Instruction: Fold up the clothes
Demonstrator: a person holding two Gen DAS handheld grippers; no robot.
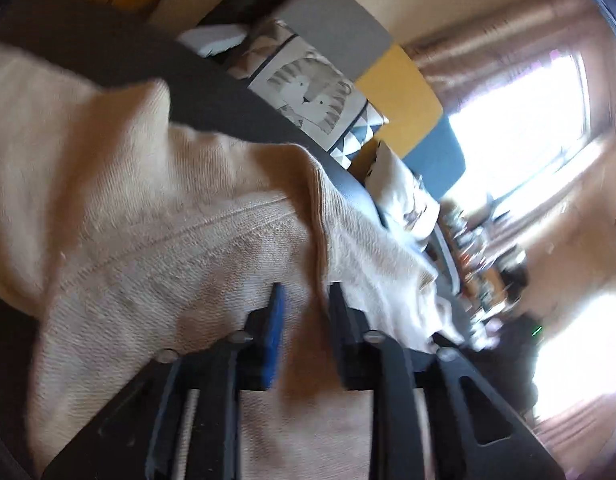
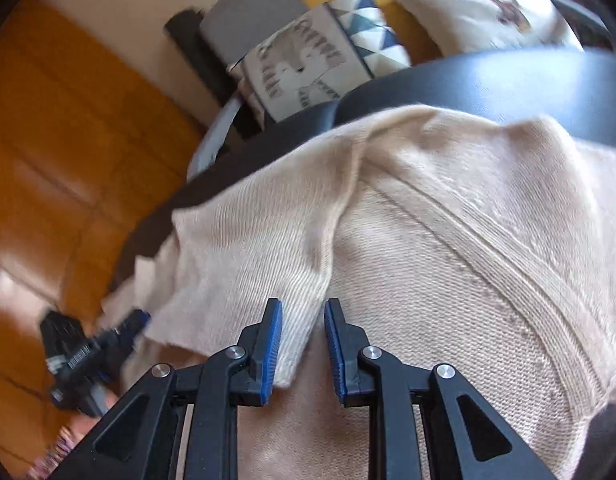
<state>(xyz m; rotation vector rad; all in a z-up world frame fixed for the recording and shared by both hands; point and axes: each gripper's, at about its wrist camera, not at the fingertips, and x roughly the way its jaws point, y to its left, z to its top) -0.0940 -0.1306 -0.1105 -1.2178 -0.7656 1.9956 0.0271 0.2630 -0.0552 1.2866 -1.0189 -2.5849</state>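
A cream knit sweater (image 2: pixel 448 260) lies spread over a black round tabletop (image 2: pixel 508 80), with one sleeve (image 2: pixel 247 248) folded across its body. My right gripper (image 2: pixel 302 316) hovers low over the sleeve's ribbed cuff; the cuff edge lies in the gap between the blue pads (image 2: pixel 272 340), which do not press on it. In the left wrist view the same sweater (image 1: pixel 147 220) fills the frame, and my left gripper (image 1: pixel 305 300) stands open just above the fabric with nothing pinched. The left gripper (image 2: pixel 137 320) also shows, blurred, at the sweater's left edge.
Behind the table are a tiger-print cushion (image 2: pixel 299 68), a cream cushion (image 2: pixel 488 8) and grey and yellow upholstery (image 1: pixel 332 20). Orange wooden floor (image 2: pixel 67 140) lies to the left. A bright window (image 1: pixel 520 120) and cluttered shelves (image 1: pixel 476 264) are on the right.
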